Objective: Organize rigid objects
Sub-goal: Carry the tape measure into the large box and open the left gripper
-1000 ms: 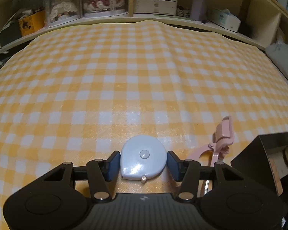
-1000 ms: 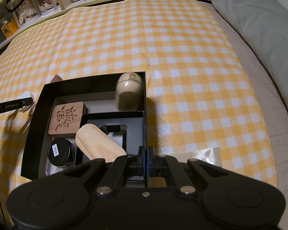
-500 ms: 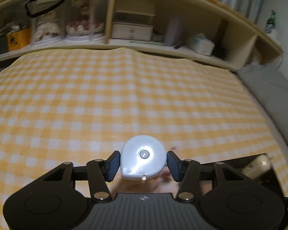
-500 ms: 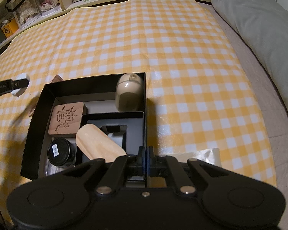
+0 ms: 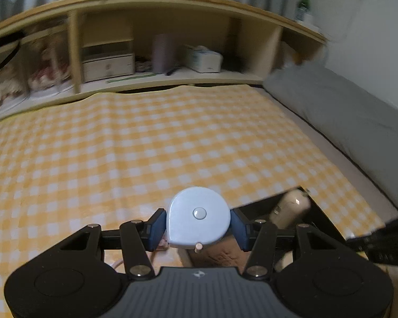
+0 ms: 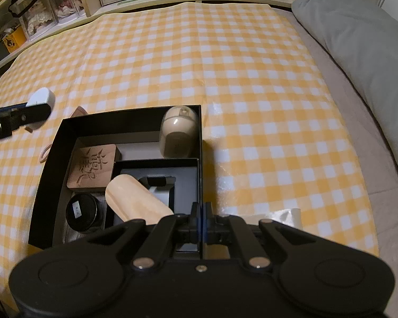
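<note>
Since a second earlier, the left hand-held gripper point(image 5: 198, 225) had lifted the pale blue tape measure point(image 5: 198, 220) off the yellow checked cloth point(image 5: 146, 145) and carried it toward the black box point(image 6: 53, 164); the right hand-held gripper point(image 6: 201, 220) had not shifted. The tape measure was pinched flat between the left gripper's two blue pads point(image 5: 156, 228), its round centre button facing the camera. In the right wrist view it showed as a white edge point(image 6: 41, 96) held in the air just beyond the box's far left corner, clear of the cloth.

One black box lay on the cloth, with one smaller black tray point(image 6: 188, 180) nested in its near right part. Inside were five loose things: one beige rounded device point(image 6: 179, 135) in the far right corner, one carved wooden block point(image 6: 92, 169), one round black tin point(image 6: 81, 210), one pale wooden paddle point(image 6: 135, 201) lying across the tray's edge, and one grey and black piece point(image 6: 159, 185) within the tray. One pink tool point(image 6: 43, 155) lay on the cloth against the box's left wall, partly hidden by the left gripper.

A grey pillow point(image 6: 358, 39) bordered the cloth on the right, and a wooden shelf point(image 5: 172, 21) with boxes ran along the far side.

The left gripper was angled moderately downward. The right gripper pointed steeply down over the box's near right corner, its pads pressed together on nothing.
</note>
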{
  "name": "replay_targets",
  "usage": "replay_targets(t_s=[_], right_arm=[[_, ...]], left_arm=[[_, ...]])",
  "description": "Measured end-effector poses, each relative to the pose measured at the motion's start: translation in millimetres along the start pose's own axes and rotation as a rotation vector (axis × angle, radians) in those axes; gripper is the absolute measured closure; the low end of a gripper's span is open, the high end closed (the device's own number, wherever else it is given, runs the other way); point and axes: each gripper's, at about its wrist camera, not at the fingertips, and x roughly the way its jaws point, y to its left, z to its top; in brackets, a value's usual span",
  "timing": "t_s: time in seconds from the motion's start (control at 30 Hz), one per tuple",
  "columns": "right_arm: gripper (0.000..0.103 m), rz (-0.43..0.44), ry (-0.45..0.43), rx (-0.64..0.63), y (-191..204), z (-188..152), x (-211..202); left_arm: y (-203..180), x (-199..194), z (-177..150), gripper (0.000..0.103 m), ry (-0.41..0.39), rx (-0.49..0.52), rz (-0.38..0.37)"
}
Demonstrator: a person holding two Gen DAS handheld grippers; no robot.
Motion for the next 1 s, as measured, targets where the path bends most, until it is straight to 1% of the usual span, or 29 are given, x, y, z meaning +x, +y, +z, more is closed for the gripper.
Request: replay_targets(t_s=[0.17,0.27,0.4,0.53,0.73,0.9,1.0], right_arm=[[0.101,-0.001,0.0,0.0,1.0,-0.4,-0.2],[0.101,-0.001,0.0,0.0,1.8,-0.6,-0.2],[0.101,-0.002,0.0,0.0,2.3,-0.7,-0.3],[0.101,-0.002,0.0,-0.001,2.4,-0.6,-0.5],[0.101,-0.006,0.003,-0.007,5.8,-2.2,-6.5],[0.101,-0.007,0.004,-0.01,7.8,-3.1,-6.6],[0.101,-0.008,0.005,-0.011,8.7,-3.6,-6.6]], left_arm=[[-17.7,2.1,-7.3,0.049,0.028,0.081,-0.032],[-26.2,7.2,-15.1,0.049,0.063,0.124,-0.047],[-34.9,16.6,-26.7,0.049,0.112,0.181,-0.047],[-35.4,22.6,-34.3,0.049,0.133,0.203,-0.034],[-35.9,25.5,-38.7,0.049,0.112,0.22,-0.044],[-38.0,29.4,-41.1,0.049,0.111,0.232,-0.046],[-38.1,30.1,-41.7,0.049,0.098,0.224,-0.032]])
